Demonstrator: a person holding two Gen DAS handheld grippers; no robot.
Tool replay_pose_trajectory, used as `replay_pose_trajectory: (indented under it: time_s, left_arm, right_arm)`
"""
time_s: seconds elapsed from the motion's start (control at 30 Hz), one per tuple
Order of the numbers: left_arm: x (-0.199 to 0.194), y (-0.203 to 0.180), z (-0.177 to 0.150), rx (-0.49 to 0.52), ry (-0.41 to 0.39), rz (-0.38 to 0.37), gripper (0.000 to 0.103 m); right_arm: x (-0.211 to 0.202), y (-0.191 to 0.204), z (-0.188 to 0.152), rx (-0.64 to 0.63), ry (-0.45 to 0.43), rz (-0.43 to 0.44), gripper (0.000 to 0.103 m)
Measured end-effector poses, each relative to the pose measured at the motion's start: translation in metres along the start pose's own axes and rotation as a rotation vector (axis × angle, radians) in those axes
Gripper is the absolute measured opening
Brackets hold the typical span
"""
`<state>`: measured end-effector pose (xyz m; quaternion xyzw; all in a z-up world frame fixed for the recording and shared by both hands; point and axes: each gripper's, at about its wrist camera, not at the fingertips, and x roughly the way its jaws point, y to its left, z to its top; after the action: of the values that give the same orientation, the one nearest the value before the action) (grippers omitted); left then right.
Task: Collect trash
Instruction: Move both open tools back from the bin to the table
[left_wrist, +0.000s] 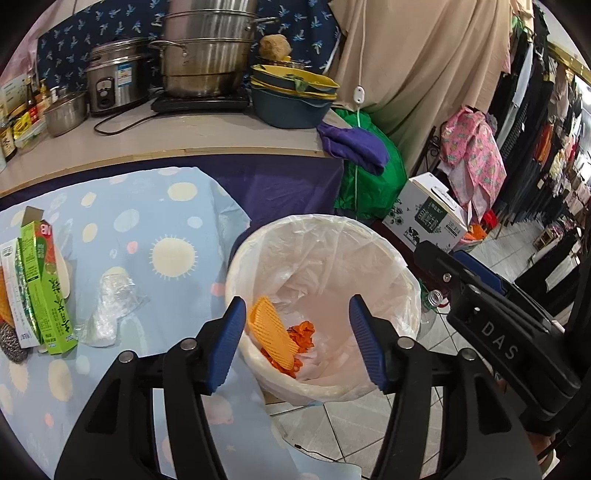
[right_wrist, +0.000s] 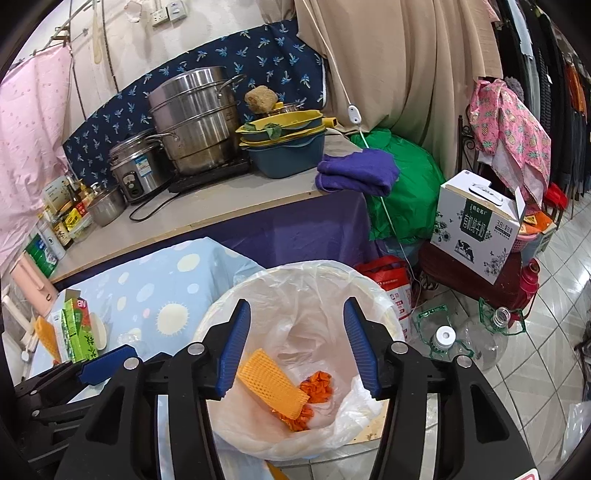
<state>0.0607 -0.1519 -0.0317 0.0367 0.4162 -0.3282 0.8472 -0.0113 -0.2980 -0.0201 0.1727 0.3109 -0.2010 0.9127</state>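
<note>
A white bin with a thin plastic liner (left_wrist: 321, 221) (right_wrist: 295, 267) stands on the tiled floor beside the table. At its bottom lie an orange foam net (left_wrist: 271, 328) (right_wrist: 271, 380) and a crumpled orange scrap (left_wrist: 303, 334) (right_wrist: 318, 386). My left gripper (left_wrist: 297, 332) hovers over the bin's left side, open, nothing between its blue pads. My right gripper (right_wrist: 297, 341) hangs over the bin too, open and empty. On the blue spotted tablecloth (left_wrist: 122, 229) lie a green carton (left_wrist: 44, 295) (right_wrist: 79, 332), clear plastic wrap (left_wrist: 110, 302), a steel scourer (left_wrist: 13, 345) and another orange net (right_wrist: 46, 334).
Behind the table runs a counter (left_wrist: 184, 136) with steel pots, a rice cooker, stacked bowls and bottles. A purple cloth (right_wrist: 358, 171) hangs off its corner over a green bag. A milk box (right_wrist: 476, 229) and empty plastic bottles (right_wrist: 443, 341) sit right of the bin.
</note>
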Motion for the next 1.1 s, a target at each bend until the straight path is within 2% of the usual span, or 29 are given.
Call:
replay_pose_trajectory:
  time_s: [0.4,0.53,0.87,1.1]
  left_arm:
    - [-0.036,0.077,-0.014,-0.157,-0.031,0.097,0.061]
    - [-0.051,0.108,-0.023,-0.227,-0.050,0.138,0.067]
    - [-0.090,0.187,-0.055,-0.376,-0.087,0.254,0.067]
    - [-0.103,0.239,-0.077,-0.470,-0.083,0.330,0.067]
  right_arm:
    - [0.005,0.064,-0.013,-0.093,0.037,0.086,0.055]
    - [0.009,0.092,-0.021,-0.138,0.058,0.122,0.055]
    - [0.027,0.156,-0.045,-0.211,0.132,0.213,0.055]
    - [0.049,0.195,-0.056,-0.238,0.180,0.239,0.055]
